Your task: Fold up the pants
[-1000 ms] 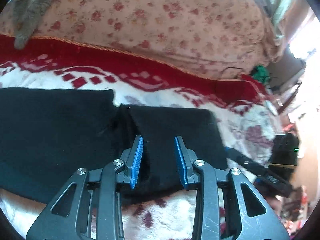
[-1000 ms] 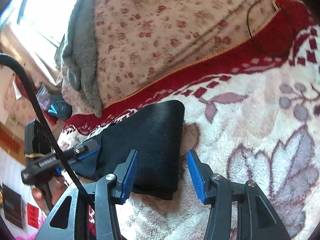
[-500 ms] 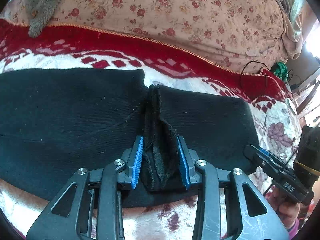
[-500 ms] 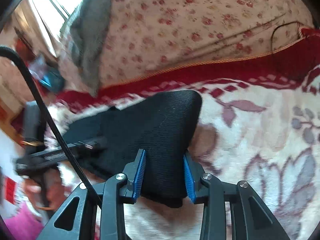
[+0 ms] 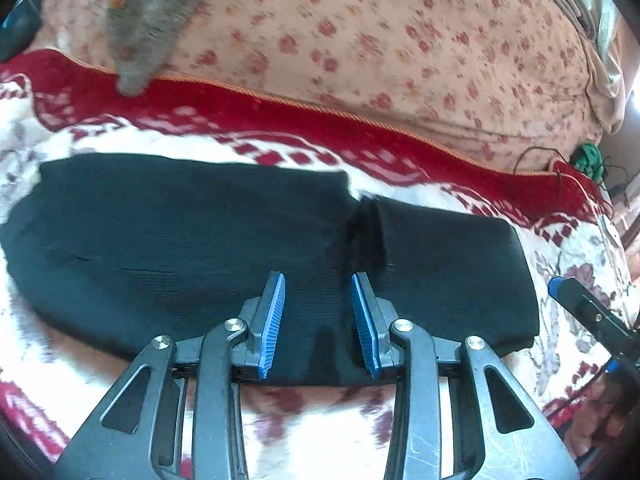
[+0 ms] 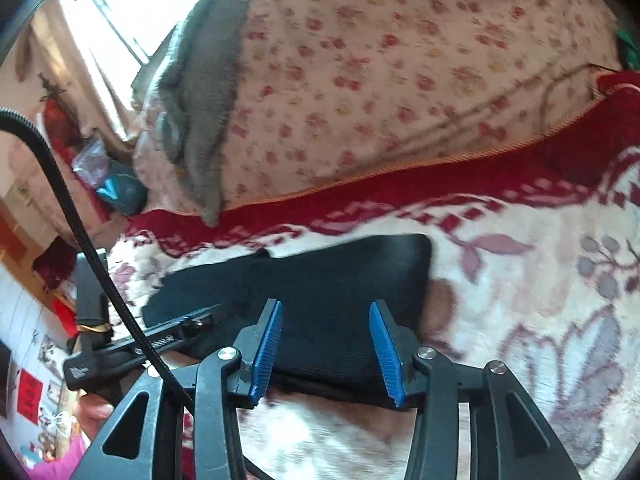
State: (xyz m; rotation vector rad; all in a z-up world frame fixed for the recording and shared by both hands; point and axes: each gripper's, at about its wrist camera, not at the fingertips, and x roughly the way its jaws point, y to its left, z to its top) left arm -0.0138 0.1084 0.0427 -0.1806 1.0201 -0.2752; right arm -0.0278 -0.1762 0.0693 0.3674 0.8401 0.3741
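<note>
1. The black pants (image 5: 180, 232) lie flat on the bed, on a white and red blanket (image 5: 48, 352) with flower patterns. Seen from the left wrist, they stretch as one long band from 9 o'clock to 3 o'clock.
2. The left tongs (image 5: 320, 320) point down over the near edge of the pants at 6 o'clock. Their blue pads stand narrowly apart. The cloth between them looks flat and I see no pinch, so they hold nothing.
3. A small raised crease (image 5: 366, 236) in the pants sits just past the right pad of these tongs, at about 1 o'clock from them.
4. The right tongs (image 6: 326, 344) are over the other end of the pants, where the cloth is doubled and has a rounded corner at 1 o'clock. Their jaws have just been opening. The pads now stand half wide, with the pants between and below them but not squeezed.
5. In the right wrist view the left tongs come in from 9 o'clock above the pants, and a hand (image 6: 94, 408) is at 8 o'clock.
6. Behind the pants, at 12 o'clock, is a rose-printed quilt (image 5: 400, 40), with a grey fleece cloth (image 5: 152, 8) hanging on it at 11 o'clock.
</note>
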